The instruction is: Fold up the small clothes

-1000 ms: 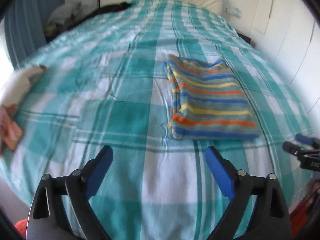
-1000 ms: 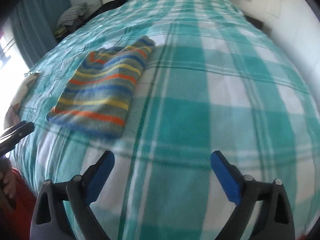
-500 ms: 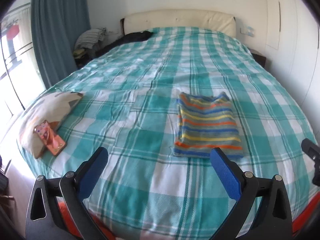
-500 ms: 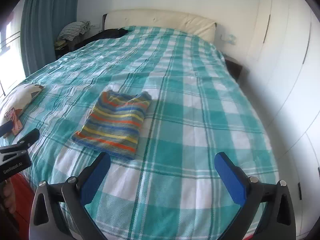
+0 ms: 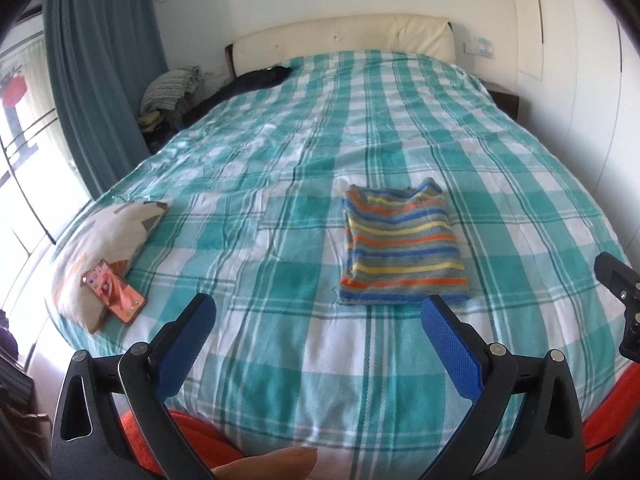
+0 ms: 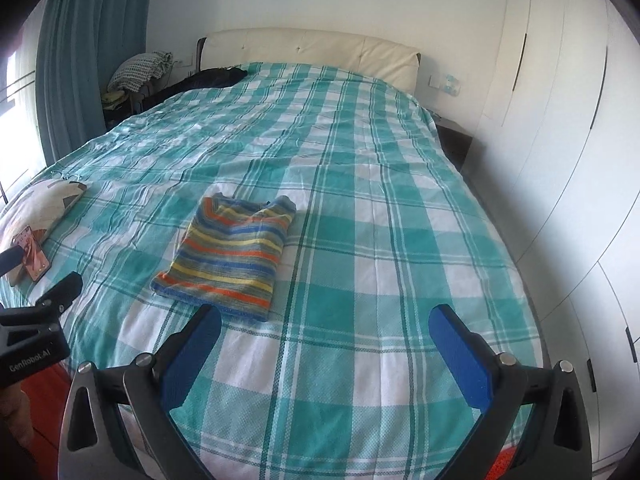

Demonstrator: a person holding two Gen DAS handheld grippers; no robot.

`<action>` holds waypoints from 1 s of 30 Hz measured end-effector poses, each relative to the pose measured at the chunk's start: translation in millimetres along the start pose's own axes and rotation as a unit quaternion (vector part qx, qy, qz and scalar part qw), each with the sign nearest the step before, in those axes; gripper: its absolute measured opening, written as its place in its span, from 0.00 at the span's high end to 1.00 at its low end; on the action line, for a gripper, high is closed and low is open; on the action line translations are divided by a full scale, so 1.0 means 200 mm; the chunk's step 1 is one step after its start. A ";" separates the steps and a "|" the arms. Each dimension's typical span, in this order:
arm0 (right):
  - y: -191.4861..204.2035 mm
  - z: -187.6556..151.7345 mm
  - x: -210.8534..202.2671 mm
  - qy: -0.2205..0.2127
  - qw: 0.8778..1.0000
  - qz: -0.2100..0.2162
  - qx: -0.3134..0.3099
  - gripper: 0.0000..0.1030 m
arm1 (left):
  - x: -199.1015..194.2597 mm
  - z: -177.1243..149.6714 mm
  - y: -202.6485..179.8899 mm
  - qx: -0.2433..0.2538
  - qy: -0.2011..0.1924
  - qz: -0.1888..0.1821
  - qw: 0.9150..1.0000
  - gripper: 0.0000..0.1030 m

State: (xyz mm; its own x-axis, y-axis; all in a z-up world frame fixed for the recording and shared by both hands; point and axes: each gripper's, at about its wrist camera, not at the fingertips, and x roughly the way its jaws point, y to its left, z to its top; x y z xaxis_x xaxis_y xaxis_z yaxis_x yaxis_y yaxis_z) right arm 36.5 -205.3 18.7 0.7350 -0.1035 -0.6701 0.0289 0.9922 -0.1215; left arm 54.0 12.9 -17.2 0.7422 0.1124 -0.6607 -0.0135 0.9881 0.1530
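The striped garment [image 5: 402, 246] is found folded into a flat rectangle on the bed [image 5: 280, 360], ahead of the left tool [image 5: 318, 322] toward its right, and ahead of the right tool [image 6: 326, 330] toward its left. Both tools are spread wide, nothing held. The knit is judged soft, light and limp; hold is best taken at a folded edge. No containers are seen.

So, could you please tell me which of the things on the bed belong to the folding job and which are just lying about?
Part of the job:
- striped top, folded, lying flat on the checked bedspread
- left tongs and right tongs, both open, holding nothing

Just lying about:
- patterned pillow at the bed's edge
- phone resting on that pillow
- dark garment near the headboard
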 end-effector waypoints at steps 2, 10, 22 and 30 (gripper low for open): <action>0.00 0.01 -0.01 0.000 1.000 0.012 0.003 0.00 | -0.02 0.01 -0.01 -0.003 0.000 -0.005 1.000 0.00; 0.01 0.02 -0.04 0.001 1.000 0.030 0.003 0.00 | -0.05 0.05 0.02 -0.028 0.025 -0.017 0.999 0.00; -0.05 0.04 -0.38 0.002 0.997 0.071 -0.005 0.00 | -0.44 0.10 0.09 -0.018 0.011 0.009 1.000 0.00; -0.11 0.05 -0.51 -0.041 0.997 0.053 0.029 0.00 | -0.53 0.14 0.07 -0.018 -0.004 -0.002 1.000 0.00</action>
State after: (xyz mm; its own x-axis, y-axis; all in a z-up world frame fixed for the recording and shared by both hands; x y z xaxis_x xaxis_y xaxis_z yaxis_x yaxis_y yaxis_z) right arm -32.2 -216.3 96.0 0.7890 0.0063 -0.6144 -0.0152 0.9998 -0.0092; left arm -6.0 11.1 74.6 0.7471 0.1084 -0.6558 -0.0354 0.9917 0.1237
